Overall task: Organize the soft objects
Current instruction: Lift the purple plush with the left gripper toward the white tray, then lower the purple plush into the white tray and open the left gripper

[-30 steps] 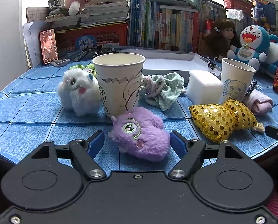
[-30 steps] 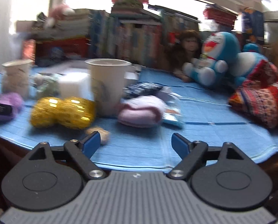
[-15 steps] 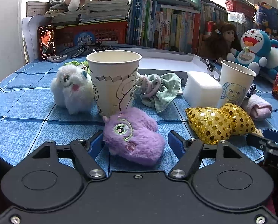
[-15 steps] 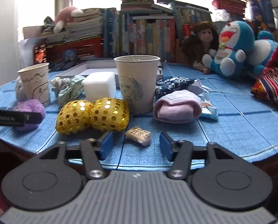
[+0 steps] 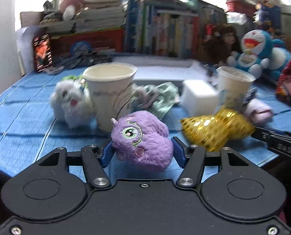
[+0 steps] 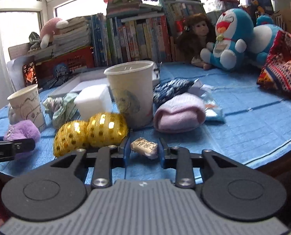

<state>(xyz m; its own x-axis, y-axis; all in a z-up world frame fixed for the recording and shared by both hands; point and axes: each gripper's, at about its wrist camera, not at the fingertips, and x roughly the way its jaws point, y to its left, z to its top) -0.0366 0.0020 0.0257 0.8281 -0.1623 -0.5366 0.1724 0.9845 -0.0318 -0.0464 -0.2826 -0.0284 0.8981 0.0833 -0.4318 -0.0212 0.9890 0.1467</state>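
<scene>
A purple fluffy plush (image 5: 143, 139) with an embroidered eye lies on the blue cloth, and my left gripper (image 5: 143, 152) is shut on its sides. It also shows at the left of the right wrist view (image 6: 21, 132). My right gripper (image 6: 144, 150) is shut on a small beige wrapped packet (image 6: 144, 146) with printed characters. A gold sequin cushion (image 6: 90, 131) lies just left of it, also in the left wrist view (image 5: 217, 127). A white fluffy plush (image 5: 71, 101) sits left of a paper cup (image 5: 111, 92). A pink rolled cloth (image 6: 179, 113) lies to the right.
A second paper cup (image 6: 131, 96) stands behind the gold cushion, with a white foam block (image 6: 92, 99) and a green crumpled cloth (image 6: 64, 107) beside it. A white tray (image 5: 161, 72), books, a Doraemon plush (image 6: 229, 39) and a doll line the back. The table edge is close in front.
My left gripper moved forward and closed on the purple plush. My right gripper moved forward and closed on the beige packet.
</scene>
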